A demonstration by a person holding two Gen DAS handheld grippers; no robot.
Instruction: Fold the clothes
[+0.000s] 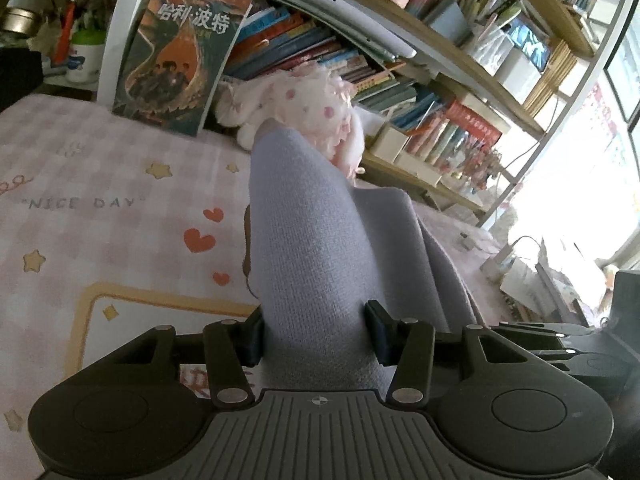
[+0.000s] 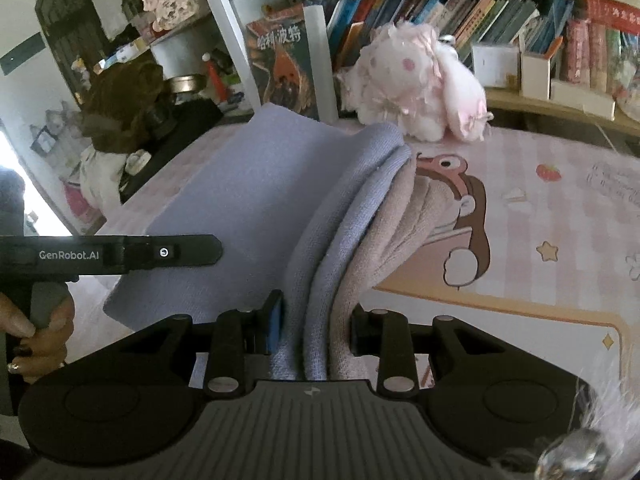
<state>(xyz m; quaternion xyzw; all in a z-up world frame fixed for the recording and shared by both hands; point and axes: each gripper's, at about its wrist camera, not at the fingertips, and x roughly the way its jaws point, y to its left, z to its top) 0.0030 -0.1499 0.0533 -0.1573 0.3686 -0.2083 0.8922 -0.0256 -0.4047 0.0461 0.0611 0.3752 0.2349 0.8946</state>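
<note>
Fabric fills both of our claws. Our left claw point(image 1: 316, 334) is clenched on a thick fold of the pale blue-grey garment point(image 1: 304, 240), its two black fingers point(image 1: 252, 338) pressing in from either side. From there the cloth rises away from us in a tall ridge, lifted off the surface below. Our right claw point(image 2: 316, 326) grips a bunched edge of the same garment point(image 2: 248, 184), where blue layers lie against a pinkish-beige layer point(image 2: 404, 220); one finger with a blue pad point(image 2: 275, 322) presses on the left of the bundle and the other on the right.

In the right wrist view, we see the other claw's black body point(image 2: 120, 252) at the left edge, held by a person's hand point(image 2: 44, 328), with the garment stretched broad and flat between the two grips.

Beneath the cloth lies a pink checked cover point(image 1: 100, 184) printed with hearts, stars and the words "NICE DAY". Beyond the garment, a white and pink plush toy point(image 2: 416, 88) sits on the cover, touching the garment's far end in the left wrist view. A large book point(image 1: 176, 56) stands upright beside it, and behind both run bookshelves point(image 1: 440, 92) crowded with books.
</note>
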